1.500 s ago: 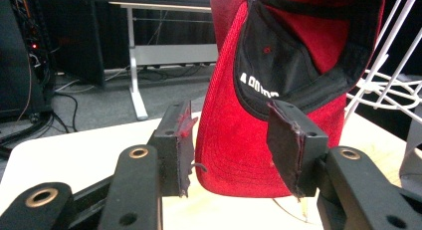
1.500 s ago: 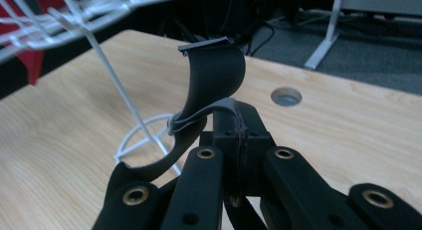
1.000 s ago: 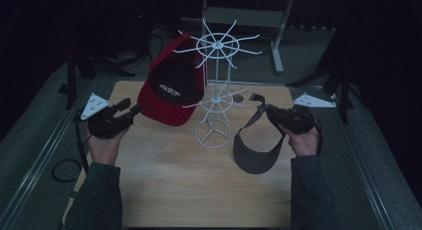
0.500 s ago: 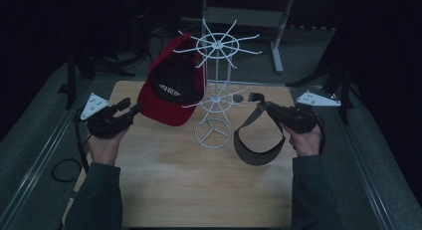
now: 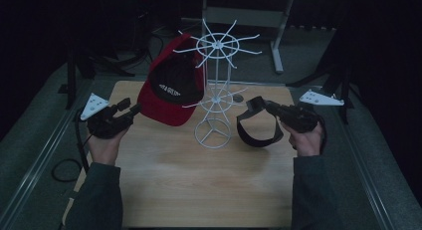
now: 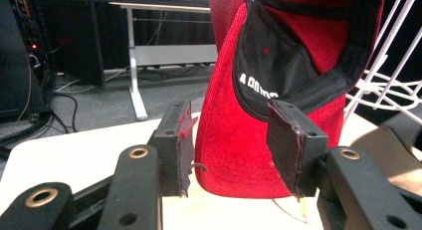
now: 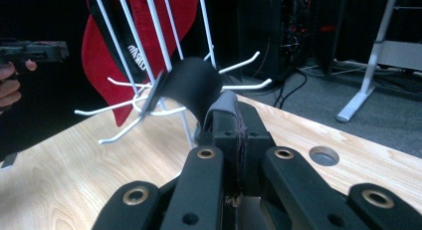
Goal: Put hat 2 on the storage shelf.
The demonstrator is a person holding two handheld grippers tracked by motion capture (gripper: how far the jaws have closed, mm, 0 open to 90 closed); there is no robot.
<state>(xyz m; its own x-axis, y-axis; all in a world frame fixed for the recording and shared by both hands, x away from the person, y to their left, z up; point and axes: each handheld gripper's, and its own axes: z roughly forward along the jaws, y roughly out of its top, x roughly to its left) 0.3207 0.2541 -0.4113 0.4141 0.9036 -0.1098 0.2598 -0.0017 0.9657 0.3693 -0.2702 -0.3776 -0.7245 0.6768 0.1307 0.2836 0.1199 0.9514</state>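
Note:
A red cap point(image 5: 174, 90) with a black lining hangs on the left side of a white wire rack point(image 5: 216, 90) in the middle of the wooden table point(image 5: 199, 190). My left gripper point(image 5: 130, 106) is open just left of the cap. In the left gripper view the cap's red brim point(image 6: 239, 145) sits close beyond the gap of the left gripper point(image 6: 231, 140), and the pads are not pressing it. My right gripper point(image 5: 256, 104) is shut on the band of a dark visor point(image 5: 259, 135), held right of the rack. In the right gripper view the visor point(image 7: 194, 85) curls up from the closed right gripper point(image 7: 239, 123).
The rack's round base point(image 5: 213, 135) stands on the table between my hands. Its lower white prongs point(image 7: 124, 108) reach toward the visor. A cable hole point(image 7: 323, 155) is in the tabletop. A white-legged desk point(image 5: 278, 41) stands behind, and cables point(image 5: 64, 170) lie on the floor at the left.
The visor in my right gripper has turned, so its flat brim has swung round and the band now shows as an open loop. The left gripper and the cap have stayed put.

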